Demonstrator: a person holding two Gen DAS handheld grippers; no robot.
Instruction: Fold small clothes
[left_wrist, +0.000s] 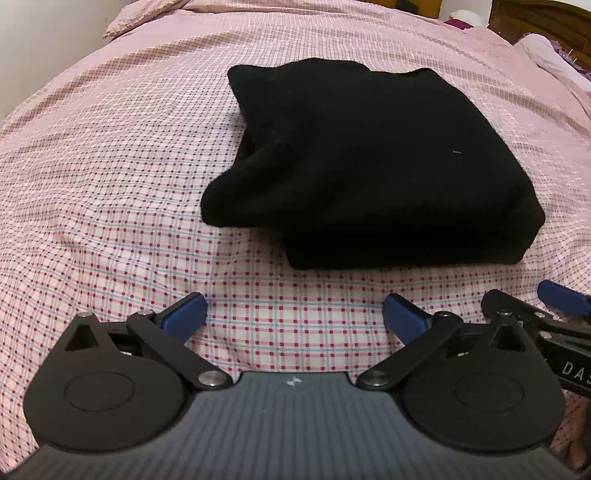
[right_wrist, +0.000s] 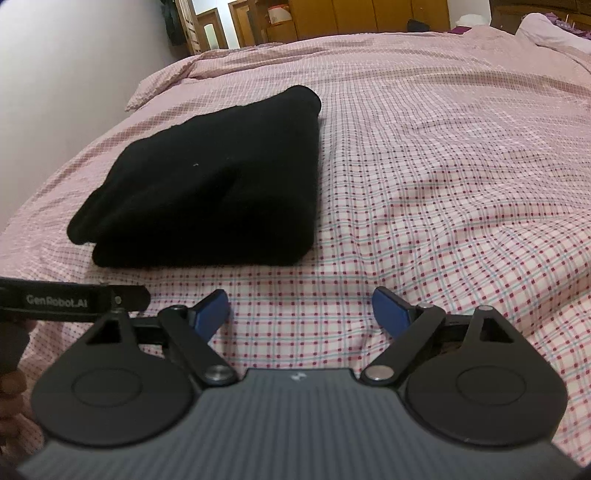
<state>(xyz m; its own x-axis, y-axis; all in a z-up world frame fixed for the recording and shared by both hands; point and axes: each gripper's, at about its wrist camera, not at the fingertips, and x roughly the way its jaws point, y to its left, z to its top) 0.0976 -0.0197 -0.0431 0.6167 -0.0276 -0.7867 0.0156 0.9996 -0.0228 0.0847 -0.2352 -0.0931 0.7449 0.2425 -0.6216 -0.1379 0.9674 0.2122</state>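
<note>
We see black cloth (left_wrist: 369, 162) folded on bed (left_wrist: 110, 184). Left gripper (left_wrist: 294, 317), right gripper (right_wrist: 300, 314) both spread, holding nothing. Fold looks done; next we tidy loose flap or stop.

The bed (left_wrist: 110, 184) runs past every picture edge. The black garment (right_wrist: 221, 184) hides its inner layers; the far wooden furniture (right_wrist: 351, 18) is cut off.
</note>
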